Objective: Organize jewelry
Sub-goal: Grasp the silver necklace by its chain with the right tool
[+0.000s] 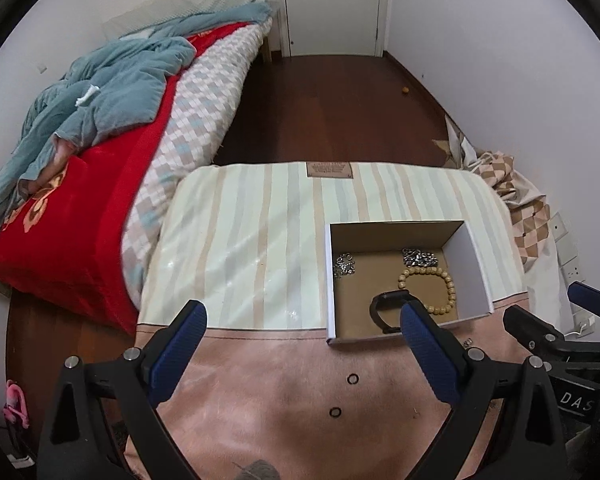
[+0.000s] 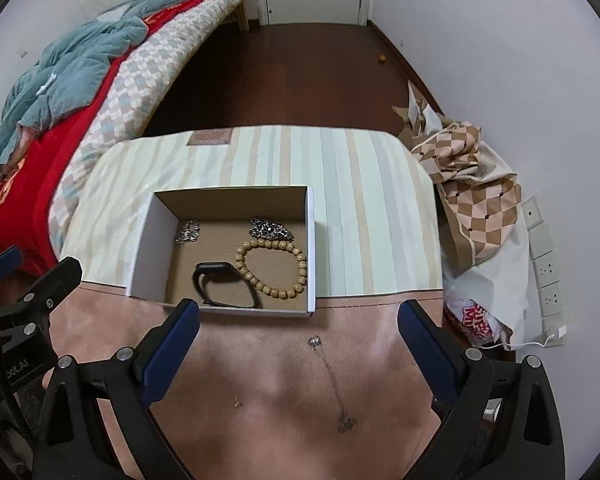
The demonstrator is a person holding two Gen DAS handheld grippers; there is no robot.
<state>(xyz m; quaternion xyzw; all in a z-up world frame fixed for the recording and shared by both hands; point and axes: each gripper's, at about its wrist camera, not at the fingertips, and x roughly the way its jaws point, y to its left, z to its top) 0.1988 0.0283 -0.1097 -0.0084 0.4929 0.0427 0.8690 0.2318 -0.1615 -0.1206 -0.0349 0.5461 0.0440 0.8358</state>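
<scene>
An open cardboard box (image 1: 477, 268) (image 2: 147, 248) sits on the striped mat. It holds a wooden bead bracelet (image 1: 449, 285) (image 2: 301, 265), a black wristband (image 1: 383, 301) (image 2: 216, 267), a heavy silver chain (image 1: 419, 258) (image 2: 270, 230) and a small silver chain (image 1: 345, 265) (image 2: 188, 231). Two small dark rings (image 1: 353, 379) lie on the pink part of the mat. A thin necklace (image 2: 332, 376) lies there too, in front of the box. My left gripper (image 1: 302, 316) (image 2: 32, 268) is open and empty, above the mat left of the box's front. My right gripper (image 2: 299, 314) (image 1: 552, 308) is open and empty, above the necklace.
A bed (image 1: 100, 216) with a red blanket and a teal garment (image 1: 100, 100) runs along the left. A checked cloth (image 2: 476, 196) and a bag are heaped at the mat's right, beside wall sockets (image 2: 548, 272). Dark wooden floor (image 1: 332, 112) leads to a white door.
</scene>
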